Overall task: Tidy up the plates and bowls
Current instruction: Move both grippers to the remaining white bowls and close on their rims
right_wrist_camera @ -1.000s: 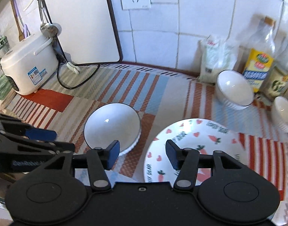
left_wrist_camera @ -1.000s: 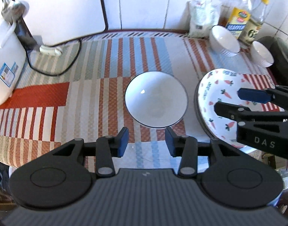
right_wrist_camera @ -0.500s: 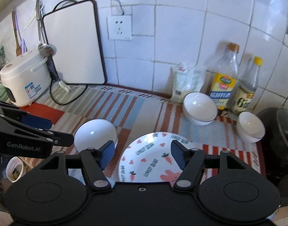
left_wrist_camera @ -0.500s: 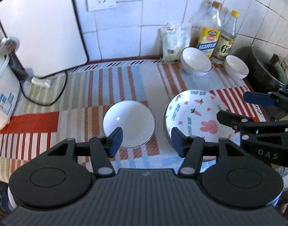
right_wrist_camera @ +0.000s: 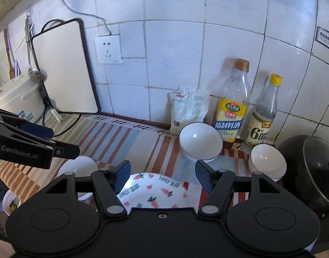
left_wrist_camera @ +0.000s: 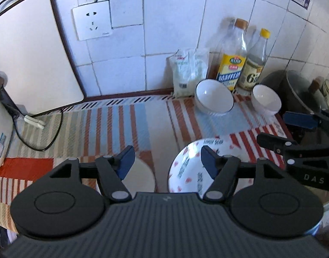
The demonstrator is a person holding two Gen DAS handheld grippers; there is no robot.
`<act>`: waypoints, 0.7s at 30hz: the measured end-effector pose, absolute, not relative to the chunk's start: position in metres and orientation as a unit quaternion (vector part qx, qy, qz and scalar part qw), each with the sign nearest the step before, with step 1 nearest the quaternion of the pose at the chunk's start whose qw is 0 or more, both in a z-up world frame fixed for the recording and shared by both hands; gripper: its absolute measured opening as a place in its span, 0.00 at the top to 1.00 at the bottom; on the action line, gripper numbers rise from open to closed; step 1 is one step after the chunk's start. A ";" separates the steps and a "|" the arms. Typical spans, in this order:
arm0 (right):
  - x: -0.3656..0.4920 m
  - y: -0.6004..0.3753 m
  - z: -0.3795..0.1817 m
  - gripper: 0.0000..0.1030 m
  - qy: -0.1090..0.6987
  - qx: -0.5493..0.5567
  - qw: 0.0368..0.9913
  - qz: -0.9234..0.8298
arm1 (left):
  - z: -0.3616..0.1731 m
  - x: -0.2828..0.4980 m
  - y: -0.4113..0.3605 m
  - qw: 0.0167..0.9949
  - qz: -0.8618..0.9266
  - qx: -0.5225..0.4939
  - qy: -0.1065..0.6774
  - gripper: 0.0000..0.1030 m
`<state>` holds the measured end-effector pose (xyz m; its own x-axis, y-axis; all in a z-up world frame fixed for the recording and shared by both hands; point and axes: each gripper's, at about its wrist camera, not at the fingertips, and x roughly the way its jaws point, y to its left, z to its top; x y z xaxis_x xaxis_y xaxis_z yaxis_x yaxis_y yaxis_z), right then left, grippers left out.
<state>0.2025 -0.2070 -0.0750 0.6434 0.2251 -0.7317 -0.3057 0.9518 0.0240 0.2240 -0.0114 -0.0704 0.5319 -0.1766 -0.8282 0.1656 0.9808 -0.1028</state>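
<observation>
Jaws of both the left gripper (left_wrist_camera: 167, 158) and the right gripper (right_wrist_camera: 163, 175) were held wide open, and nothing was gripped. Both were held up above the striped cloth counter (left_wrist_camera: 125, 124), side by side, pointed at the tiled wall. Below them a round white plate with carrot pictures (right_wrist_camera: 155, 190) was seen beside a plain white bowl (left_wrist_camera: 140, 177). Two more white bowls (right_wrist_camera: 199, 140) were left near the bottles. Probably a rim should be gripped gently, since dishes can slip.

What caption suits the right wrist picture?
Open right gripper above a carrot-patterned white plate; two white ceramic bowls behind.
</observation>
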 end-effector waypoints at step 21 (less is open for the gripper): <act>0.309 -0.271 -0.134 0.31 0.385 -0.017 0.911 0.150 | -0.126 0.325 -0.074 0.871 -0.067 -0.030 0.486 0.28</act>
